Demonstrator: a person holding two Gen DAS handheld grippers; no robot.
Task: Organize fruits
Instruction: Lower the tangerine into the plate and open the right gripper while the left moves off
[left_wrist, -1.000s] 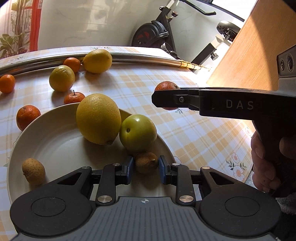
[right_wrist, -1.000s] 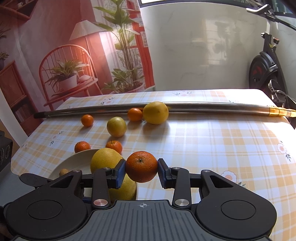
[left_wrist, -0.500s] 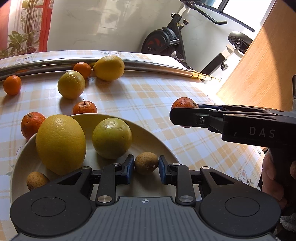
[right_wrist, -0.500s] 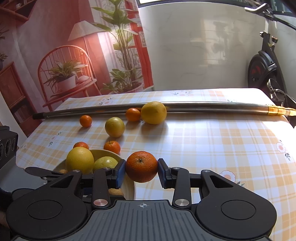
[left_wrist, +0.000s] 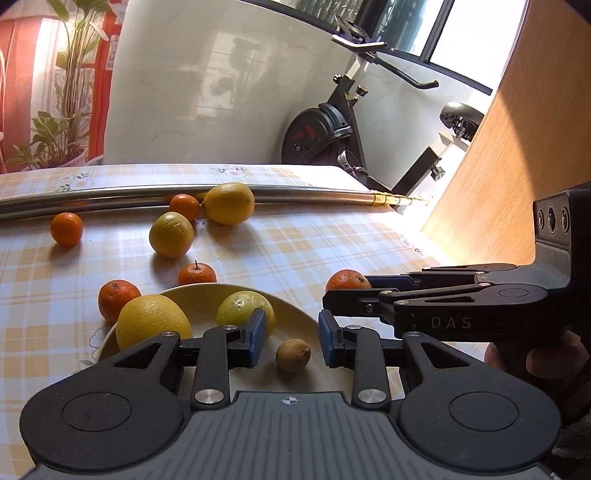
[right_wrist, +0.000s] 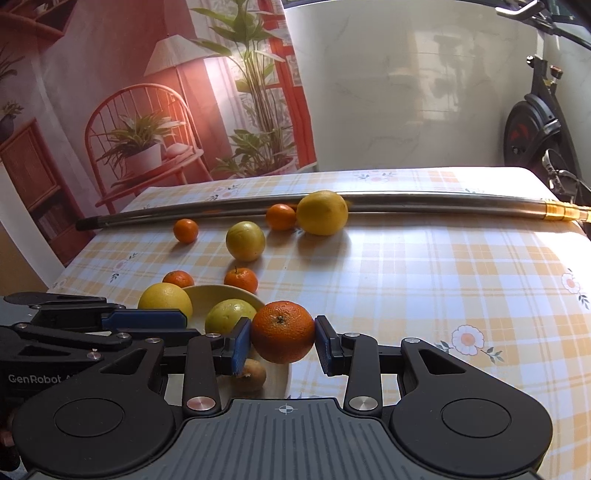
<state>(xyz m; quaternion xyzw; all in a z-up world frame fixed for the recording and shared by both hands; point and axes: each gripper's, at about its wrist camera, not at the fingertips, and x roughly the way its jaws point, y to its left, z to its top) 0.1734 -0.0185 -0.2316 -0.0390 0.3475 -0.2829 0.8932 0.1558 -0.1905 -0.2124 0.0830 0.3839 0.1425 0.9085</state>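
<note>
Two handheld grippers work over a checked table (right_wrist: 424, 266), where a long metal pole (right_wrist: 406, 201) lies across the far side and a cream plate (left_wrist: 295, 314) sits near the front edge. On the plate rest a large yellow citrus (left_wrist: 153, 321), a greenish-yellow fruit (left_wrist: 240, 312) and a small brown fruit (left_wrist: 293, 354); six more fruits lie loose between plate and pole. The right gripper (right_wrist: 282, 341) clamps an orange (right_wrist: 282, 330) between its blue pads, holding it above the plate's right rim, just off the table. The left gripper (left_wrist: 288, 338) hangs over the plate with its jaws spread wide and nothing between them, the small brown fruit lying below the gap.

The step in hand appears to be setting the orange on the plate. It would go best lowered onto the bare patch right of the greenish fruit, released only once it touches, so it cannot roll off the rim. The orange is nearly round, with no real long axis; its stem dimple faces up and toward the right wrist camera.
</note>
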